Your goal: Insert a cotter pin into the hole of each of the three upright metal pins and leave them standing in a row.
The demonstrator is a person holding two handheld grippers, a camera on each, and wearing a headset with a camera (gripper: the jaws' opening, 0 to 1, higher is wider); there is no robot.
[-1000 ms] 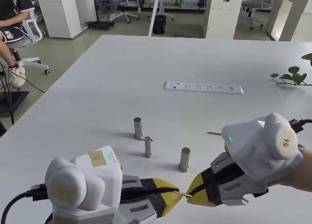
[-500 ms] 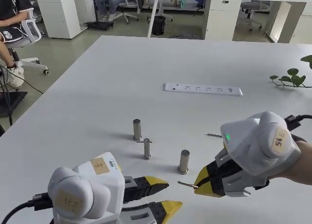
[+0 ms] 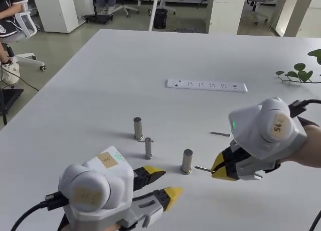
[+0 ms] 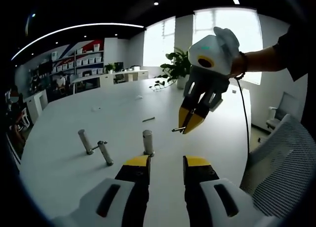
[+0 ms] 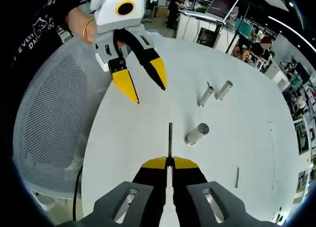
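Start with the head view. See the right claw [image 3: 216, 169] clamped tight on a thin pin [image 3: 203, 168], with the pin's free end pointing at the near post [image 3: 186, 161]. See the left claw [image 3: 165, 182] low down, jaws apart, holding nothing. Count three posts standing on the counter [image 3: 100, 90]: the near post, the middle post [image 3: 148, 147] and the far post [image 3: 138, 128]. Spot a crosswise pin [image 3: 145, 139] already stuck through the top of the middle post. Spot a spare pin [image 3: 219, 134] lying flat, off to the right.

Move to the left claw view. Find the left claw [image 4: 167, 163] open at the bottom, aimed just past the near post [image 4: 147, 142]. Find the right claw [image 4: 190, 124] up above, with the thin pin [image 4: 176, 130] sticking out near the post's top but apart from it.

Move to the right claw view. Look along the thin pin [image 5: 170, 140], pinched in the right claw [image 5: 169, 163]. Notice the near post [image 5: 196, 133] sitting to one side of the pin's tip, not in line.

Now for doing the step well. Hunt for the hole first; too small to see here. Bring the tip level with the hole, then push slowly and straight. Maybe close the left claw softly on the post, low down, to stop any tipping. Go gently: probably easy to knock over.
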